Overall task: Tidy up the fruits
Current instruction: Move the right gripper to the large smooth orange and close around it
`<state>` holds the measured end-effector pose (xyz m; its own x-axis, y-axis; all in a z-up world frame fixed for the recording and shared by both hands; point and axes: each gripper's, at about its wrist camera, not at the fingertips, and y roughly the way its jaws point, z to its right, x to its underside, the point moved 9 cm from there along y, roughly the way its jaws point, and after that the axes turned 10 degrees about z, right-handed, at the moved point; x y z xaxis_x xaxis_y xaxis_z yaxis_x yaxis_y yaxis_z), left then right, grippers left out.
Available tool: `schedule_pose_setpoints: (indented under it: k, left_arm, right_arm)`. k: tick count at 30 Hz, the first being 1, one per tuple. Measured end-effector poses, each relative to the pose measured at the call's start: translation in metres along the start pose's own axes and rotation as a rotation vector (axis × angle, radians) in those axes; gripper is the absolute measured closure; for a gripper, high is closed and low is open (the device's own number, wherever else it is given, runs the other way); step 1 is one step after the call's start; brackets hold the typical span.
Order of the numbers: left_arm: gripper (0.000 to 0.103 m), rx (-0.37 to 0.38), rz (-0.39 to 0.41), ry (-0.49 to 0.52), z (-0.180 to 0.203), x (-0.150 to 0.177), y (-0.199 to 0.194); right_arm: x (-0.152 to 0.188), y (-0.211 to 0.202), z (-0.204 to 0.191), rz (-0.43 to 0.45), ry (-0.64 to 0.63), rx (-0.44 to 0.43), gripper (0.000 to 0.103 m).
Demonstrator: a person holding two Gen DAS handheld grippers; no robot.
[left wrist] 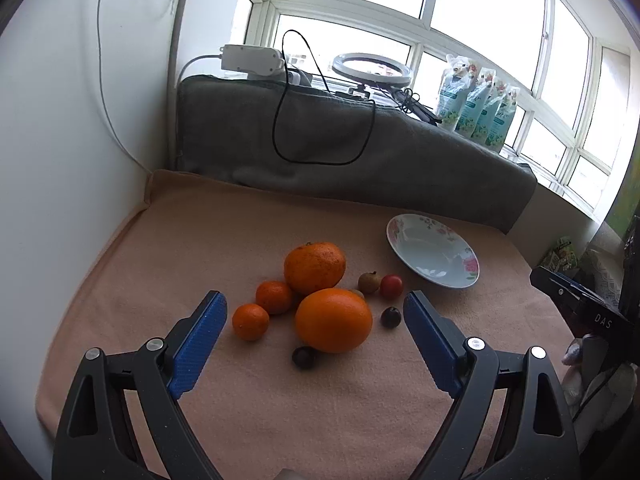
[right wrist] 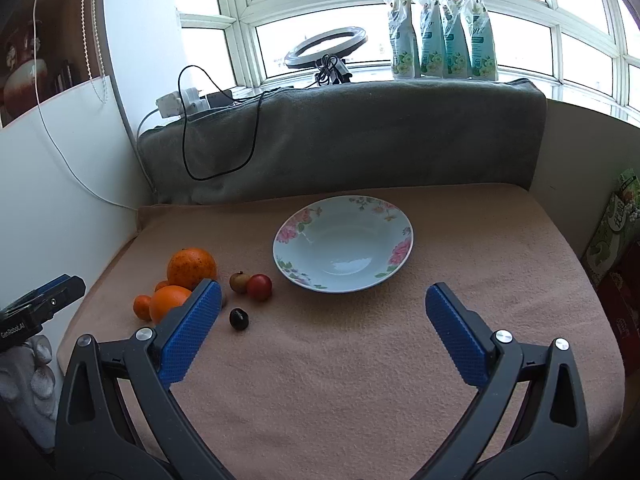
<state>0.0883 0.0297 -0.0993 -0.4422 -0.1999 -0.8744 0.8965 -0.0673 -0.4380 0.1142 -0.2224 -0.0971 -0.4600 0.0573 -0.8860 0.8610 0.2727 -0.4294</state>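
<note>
Nothing sorted yet, judging by the layout: floral bowl [right wrist: 343, 276] sitting bare on the peach blanket [right wrist: 360, 360], no fruit inside. All fruit clustered to the bowl's left, apart from it. Big mottled orange [left wrist: 315, 267] at the back, smooth orange [left wrist: 333, 320] in front and touching it, two small mandarins [left wrist: 274, 297] [left wrist: 250, 321] just beside on the left. Small pieces scattered around: a brownish fruit [left wrist: 368, 282] next to a red one [left wrist: 391, 287], a dark plum-like fruit [left wrist: 390, 317] to the right of the smooth orange, another dark one [left wrist: 303, 357] at its front edge.

Left gripper [left wrist: 315, 310] spread wide, grasping nothing, poised low over the blanket with the smooth orange framed between its blue pads [left wrist: 200, 340]. Right gripper [right wrist: 323, 300] likewise released and empty, aimed toward the bowl's near rim.

Whole job apparently still ahead: every piece to be lifted and placed, presumably into the bowl, starting most likely with the smooth orange
</note>
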Motion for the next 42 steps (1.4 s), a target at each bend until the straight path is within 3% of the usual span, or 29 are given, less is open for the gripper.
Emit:
schedule_pose_setpoints:
  k: [9,17,19,29,42]
  left_arm:
    - [0.013,0.073,-0.104,-0.069,-0.004,0.029,0.018]
    - [0.017,0.131,-0.166,-0.099,0.002,0.046,0.037]
    - [0.022,0.136,-0.177,-0.107,0.002,0.049,0.041]
    - [0.026,0.165,-0.212,-0.118,0.003,0.056,0.054]
    - [0.031,0.184,-0.244,-0.134,0.007,0.062,0.067]
  right_arm:
    - [0.022,0.041,-0.032,-0.176,0.131,-0.242,0.0]
    - [0.033,0.073,-0.068,-0.291,0.151,-0.372,0.0]
    - [0.037,0.079,-0.075,-0.318,0.148,-0.397,0.002]
    - [0.059,0.11,-0.109,-0.451,0.158,-0.483,0.012]
    - [0.072,0.13,-0.126,-0.538,0.213,-0.541,0.021]
